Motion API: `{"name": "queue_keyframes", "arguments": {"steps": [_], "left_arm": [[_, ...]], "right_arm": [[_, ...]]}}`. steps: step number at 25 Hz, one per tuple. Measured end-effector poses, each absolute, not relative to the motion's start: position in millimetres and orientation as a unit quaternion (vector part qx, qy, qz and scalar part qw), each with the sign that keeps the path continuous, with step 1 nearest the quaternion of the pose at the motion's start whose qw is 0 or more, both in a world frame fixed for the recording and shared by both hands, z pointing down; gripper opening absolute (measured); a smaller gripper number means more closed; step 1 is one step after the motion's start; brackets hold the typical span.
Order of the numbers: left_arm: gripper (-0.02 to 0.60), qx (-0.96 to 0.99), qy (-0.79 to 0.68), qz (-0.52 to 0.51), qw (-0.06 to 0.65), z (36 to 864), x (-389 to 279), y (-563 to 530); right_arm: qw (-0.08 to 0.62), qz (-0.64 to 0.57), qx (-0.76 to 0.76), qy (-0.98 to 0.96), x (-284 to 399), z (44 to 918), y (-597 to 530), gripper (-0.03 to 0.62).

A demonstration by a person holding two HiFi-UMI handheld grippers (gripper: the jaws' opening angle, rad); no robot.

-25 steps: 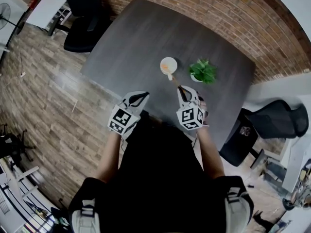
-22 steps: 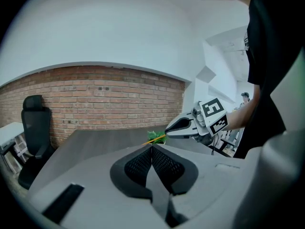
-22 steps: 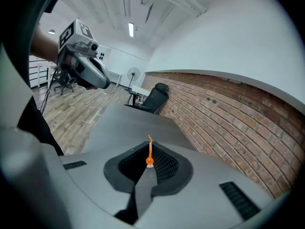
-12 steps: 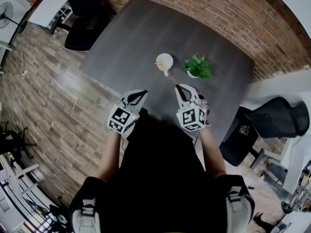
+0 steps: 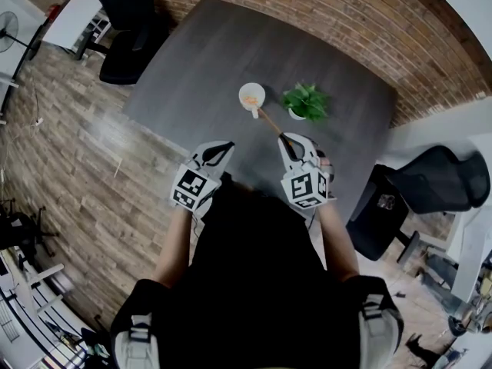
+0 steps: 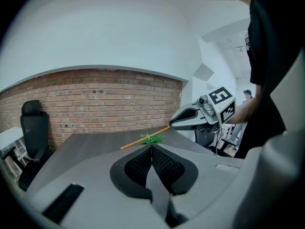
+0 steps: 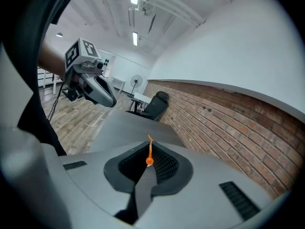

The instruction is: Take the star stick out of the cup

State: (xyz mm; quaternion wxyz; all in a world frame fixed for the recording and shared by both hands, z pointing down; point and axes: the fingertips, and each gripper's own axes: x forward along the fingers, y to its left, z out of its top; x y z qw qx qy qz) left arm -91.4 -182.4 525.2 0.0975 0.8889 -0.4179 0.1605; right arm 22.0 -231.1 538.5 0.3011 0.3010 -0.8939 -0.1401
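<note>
A white cup (image 5: 251, 96) stands on the dark table (image 5: 200, 60). My right gripper (image 5: 285, 137) is shut on one end of the thin orange star stick (image 5: 269, 122), which slants from its jaws toward the cup's near rim. In the left gripper view the stick (image 6: 143, 140) hangs in the air above the table, held by the right gripper (image 6: 174, 124); the cup is hidden there. In the right gripper view I see the stick (image 7: 149, 152) end-on between the jaws. My left gripper (image 5: 223, 149) is shut on nothing, near the table's front edge, left of the right one.
A small green potted plant (image 5: 305, 101) sits just right of the cup. A black office chair (image 5: 127, 29) stands at the table's far left and another (image 5: 430, 191) at the right. A brick wall (image 5: 361, 29) runs behind the table.
The gap between the cup and my right gripper has grown, and more of the stick shows between them. The left gripper has stayed where it was.
</note>
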Motion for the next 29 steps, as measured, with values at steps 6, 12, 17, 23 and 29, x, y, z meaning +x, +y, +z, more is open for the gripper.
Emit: {"name": "queue_keyframes", "arguments": {"steps": [6,12,17,23,29], "left_arm": [[0.002,0.891,-0.414,0.160,0.094,524.3,-80.4,-183.7],[0.002,0.893,-0.412,0.160,0.092,523.9,-73.6,-180.1],[0.002,0.893,-0.412,0.161,0.089,522.1,-71.5,-178.4],[0.002,0.892,-0.414,0.161,0.085,519.8,-72.2,-173.9],[0.002,0.891,-0.417,0.161,0.080,514.3,-73.2,-166.2]], "right_arm": [[0.296,-0.138,0.307,-0.894,34.6,539.0,-228.9,0.014],[0.292,-0.139,0.310,-0.894,42.0,537.3,-224.9,0.014],[0.295,-0.148,0.309,-0.892,44.2,534.8,-223.8,0.014],[0.291,-0.146,0.308,-0.894,44.7,538.4,-220.6,0.014],[0.289,-0.144,0.308,-0.895,44.6,537.3,-213.6,0.014]]}}
